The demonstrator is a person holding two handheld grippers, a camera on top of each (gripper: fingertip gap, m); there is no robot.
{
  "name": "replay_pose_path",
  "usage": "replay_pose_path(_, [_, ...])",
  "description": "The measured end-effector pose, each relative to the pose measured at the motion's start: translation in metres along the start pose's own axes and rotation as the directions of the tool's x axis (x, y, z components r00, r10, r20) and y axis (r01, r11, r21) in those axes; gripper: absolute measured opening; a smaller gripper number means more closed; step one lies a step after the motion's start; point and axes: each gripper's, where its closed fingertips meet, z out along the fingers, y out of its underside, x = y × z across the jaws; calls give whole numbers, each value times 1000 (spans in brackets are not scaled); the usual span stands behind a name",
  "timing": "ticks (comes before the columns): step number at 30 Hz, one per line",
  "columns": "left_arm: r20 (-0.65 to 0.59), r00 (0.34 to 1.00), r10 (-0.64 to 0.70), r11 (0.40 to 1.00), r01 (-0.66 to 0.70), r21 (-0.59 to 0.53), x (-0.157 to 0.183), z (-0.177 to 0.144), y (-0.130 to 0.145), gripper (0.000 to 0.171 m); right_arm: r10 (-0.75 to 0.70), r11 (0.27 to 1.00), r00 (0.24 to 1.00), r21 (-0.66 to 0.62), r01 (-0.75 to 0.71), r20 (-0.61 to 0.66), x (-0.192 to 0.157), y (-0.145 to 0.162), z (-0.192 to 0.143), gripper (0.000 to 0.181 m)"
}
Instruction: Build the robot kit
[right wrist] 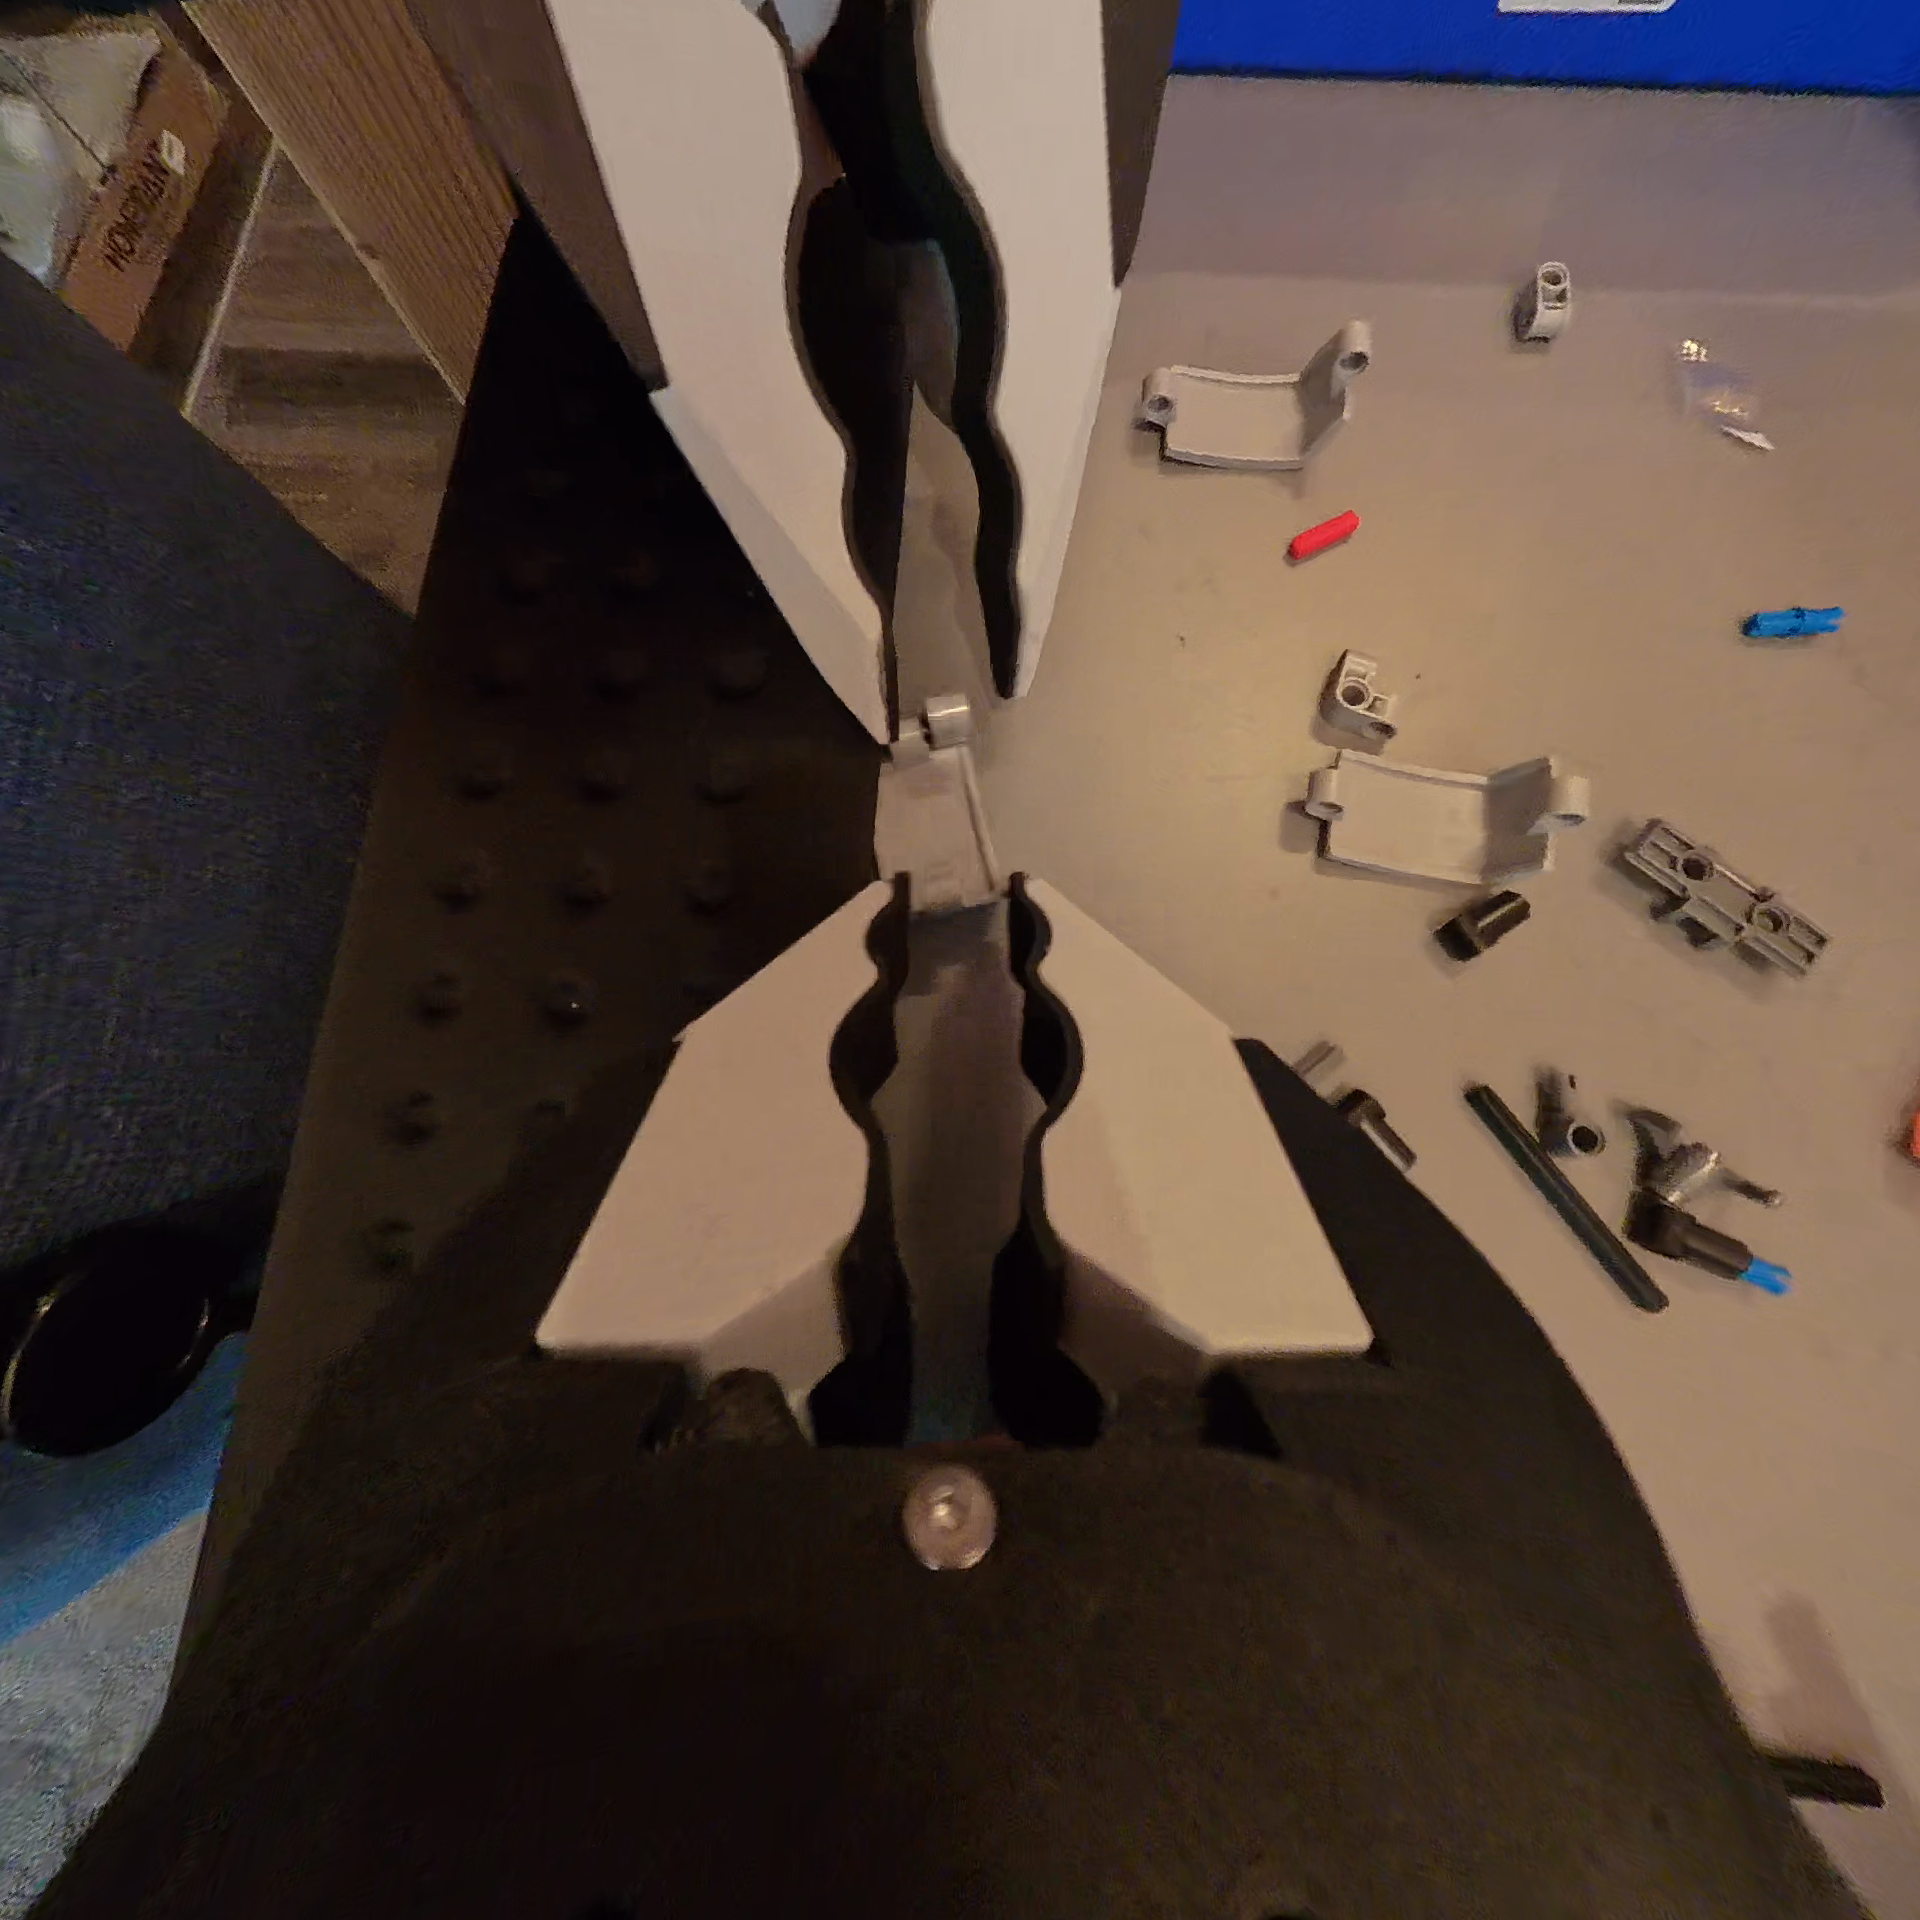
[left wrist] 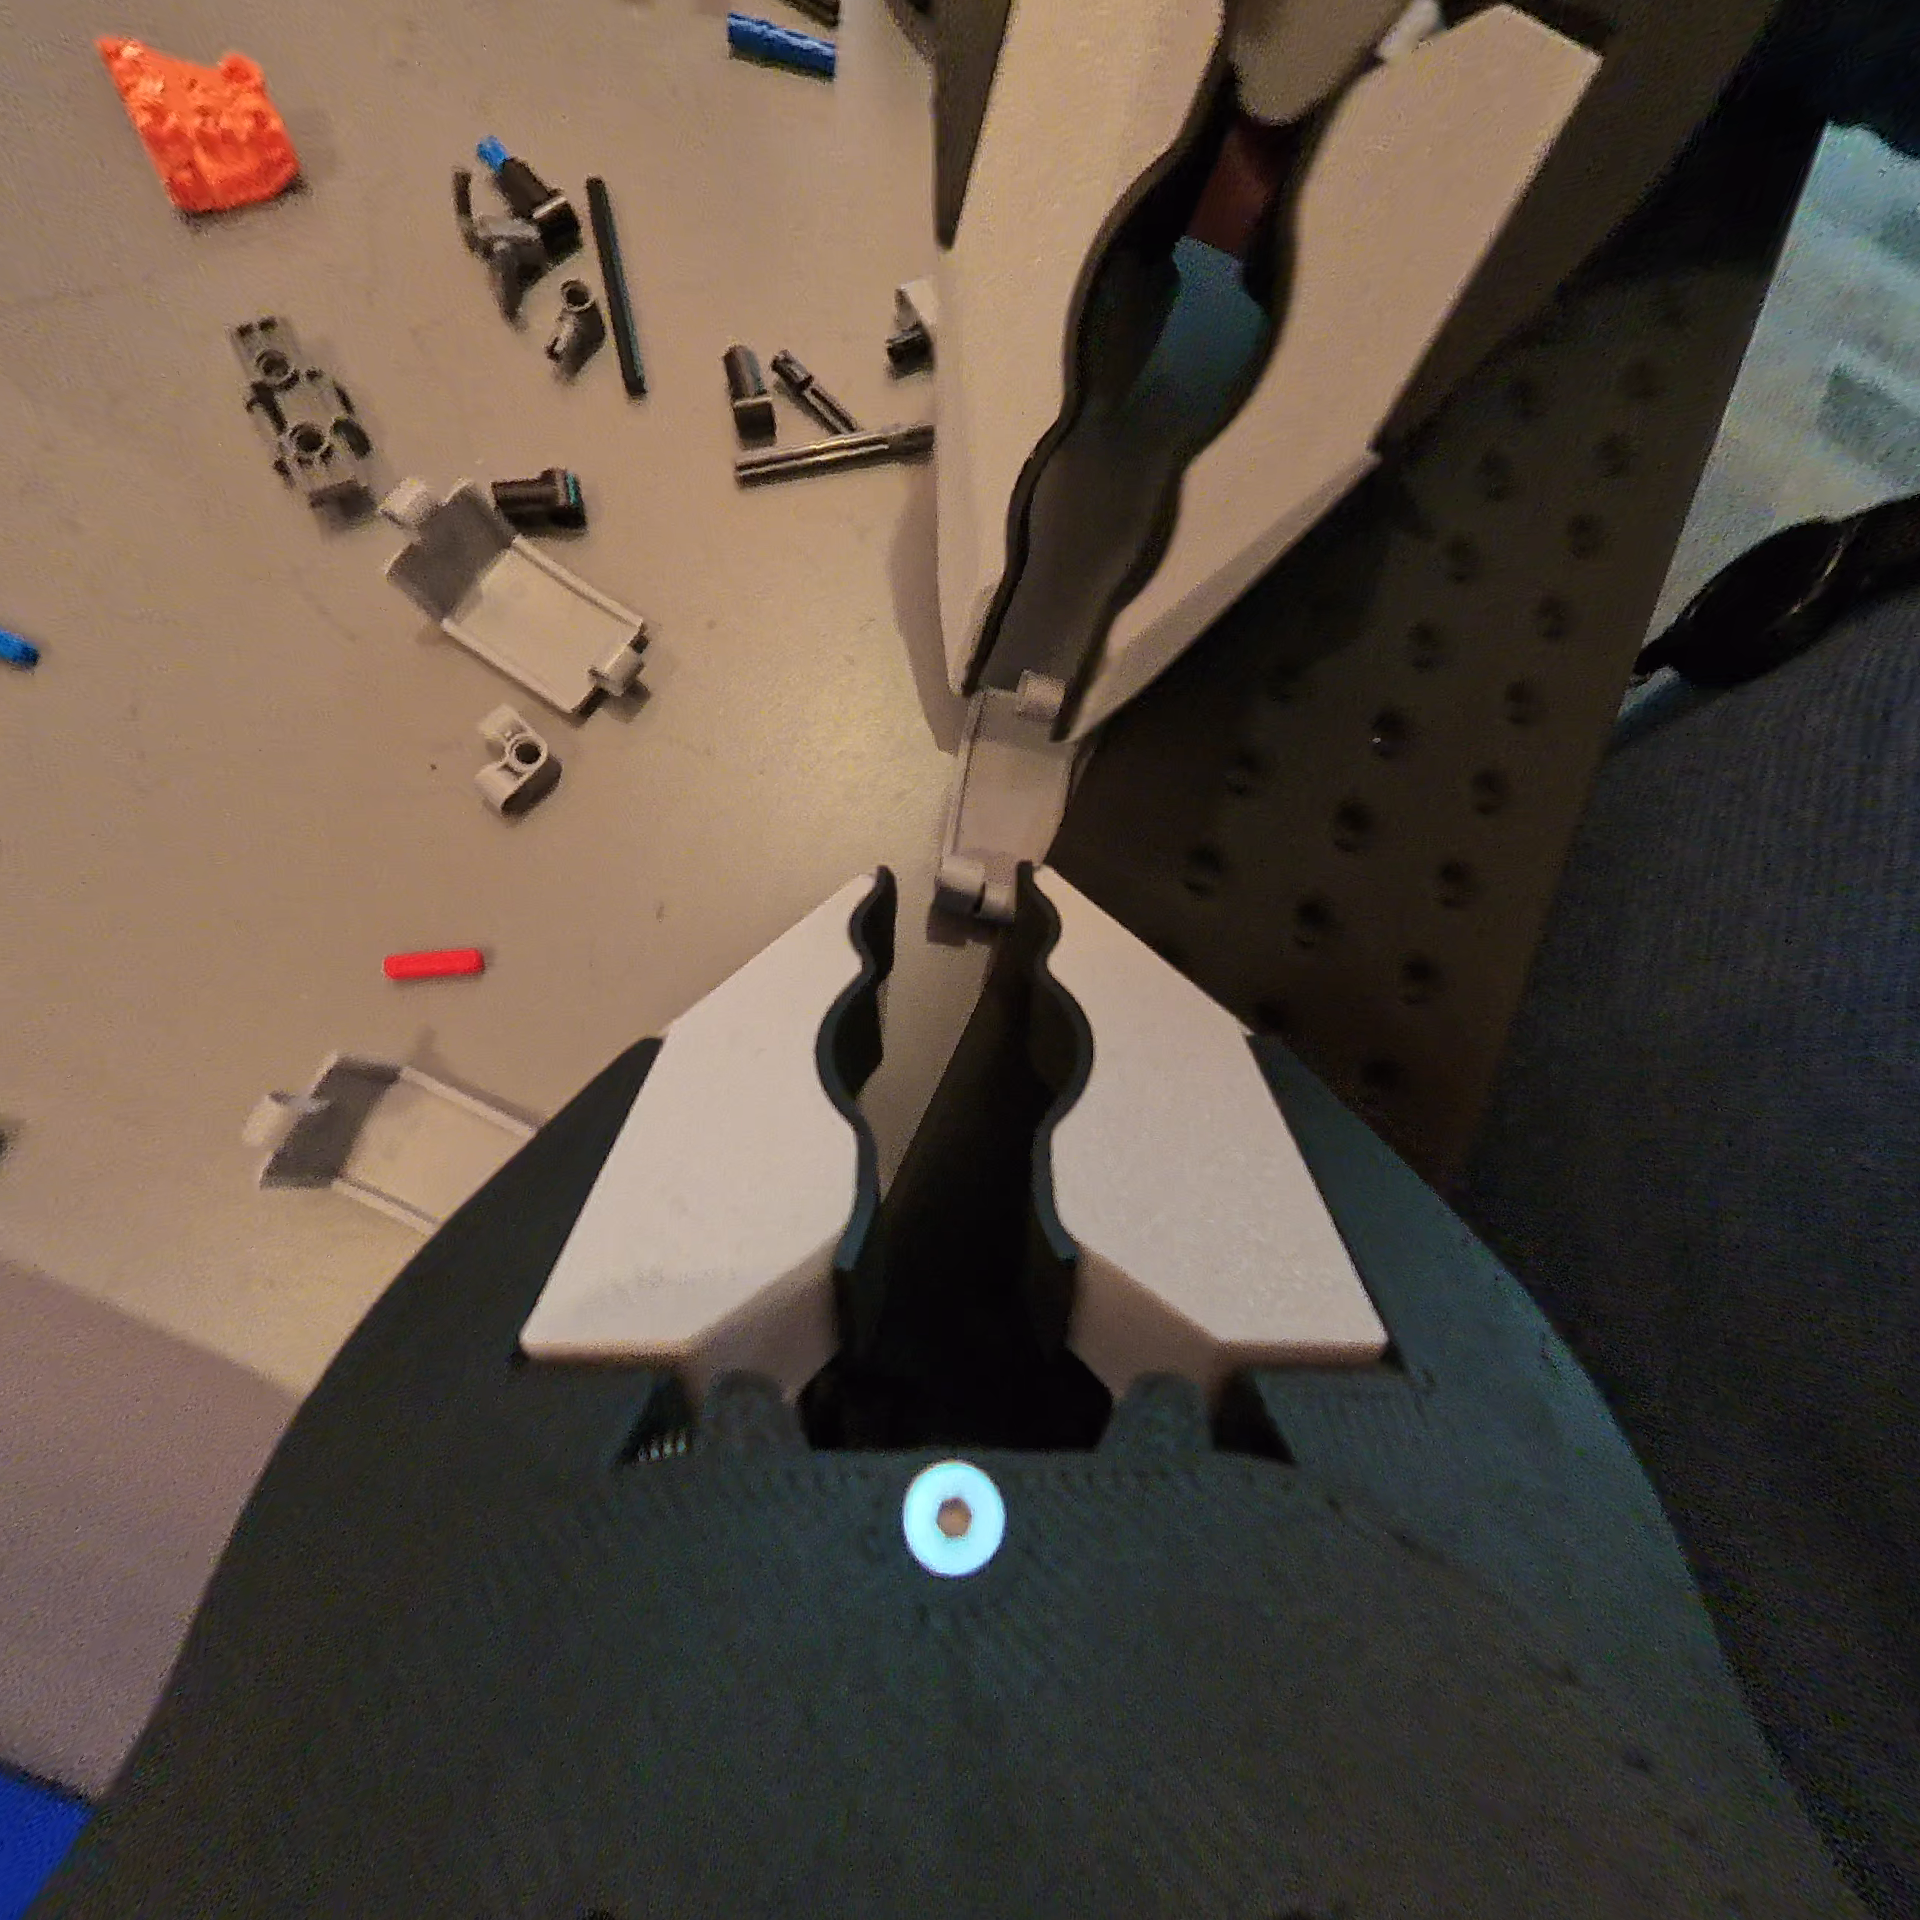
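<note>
The left gripper (left wrist: 961,914) and the right gripper (right wrist: 956,894) met tip to tip over the near edge of the surface (left wrist: 208,883), each pinching one end of the same grey panel piece (left wrist: 1003,790). In the left wrist view the panel's small pin-hole lug sat between the left jaws, which looked clenched on it, though the blur there made the contact hard to confirm. In the right wrist view the panel's other end (right wrist: 940,821) lay between the right jaws, clenched as well.

Loose construction-toy parts lay spread on the surface to the left of the grippers in the left wrist view: two more grey curved panels (left wrist: 520,603) (left wrist: 384,1138), a small grey connector (left wrist: 516,771), a dark grey beam with holes (left wrist: 296,410), a long black axle (left wrist: 615,286), a red pin (left wrist: 433,963), black pins (left wrist: 535,499) and a crumpled orange scrap (left wrist: 203,120). A black studded plate (left wrist: 1455,727) lay under the grippers on the right side, at the surface's edge.
</note>
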Motion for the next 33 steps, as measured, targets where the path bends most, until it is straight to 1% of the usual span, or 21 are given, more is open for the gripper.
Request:
replay_pose_path(3, [-11,999,50,999,-50,-16,1,5,1,12,-9,1000,1000,-10,9,-1,3,0,3,14])
replay_pose_path(4, [-13,999,47,999,-48,-19,0,6,2,12,-1,1000,1000,-15,1,-3,4,0,3,14])
replay_pose_path(6, [-7,999,48,999,-48,-20,-3,6,1,19,4,1000,999,-16,-5,-41,10,-1,2,13])
replay_pose_path(10, [-21,998,53,998,-54,-28,-9,9,-1,28,37,999,997,-10,-37,-67,21,2,1,14])
replay_pose_path(12, [-21,997,68,997,-69,-29,-9,10,-2,27,40,999,997,-13,-41,-59,21,3,0,14])
replay_pose_path(15, [-6,997,77,997,-77,-29,-13,11,-3,15,37,999,998,-12,-38,-59,22,4,-1,13])
replay_pose_path(17, [-8,996,93,995,-93,-32,-13,13,-3,15,39,999,997,-8,-39,-63,23,4,-1,13])
replay_pose_path(19, [11,990,143,989,-143,-35,-13,14,-4,14,40,999,997,-9,-41,-66,24,5,-3,13])
replay_pose_path(22, [29,983,182,983,-180,-41,-13,17,-4,13,40,999,997,-4,-41,-71,26,5,-4,13])
replay_pose_path(27, [41,984,172,985,-171,-25,-17,20,-9,13,41,999,994,-5,-41,-102,30,7,-8,13])
replay_pose_path(31, [40,995,87,994,-89,65,-25,16,-26,14,98,995,984,25,-95,-148,38,5,-21,13])
replay_pose_path(32, [45,997,71,994,-74,80,-27,14,-30,17,114,993,980,31,-110,-163,40,5,-24,13])
replay_pose_path(33, [65,996,65,994,-71,84,-30,13,-32,25,132,991,975,31,-128,-180,43,7,-28,13])
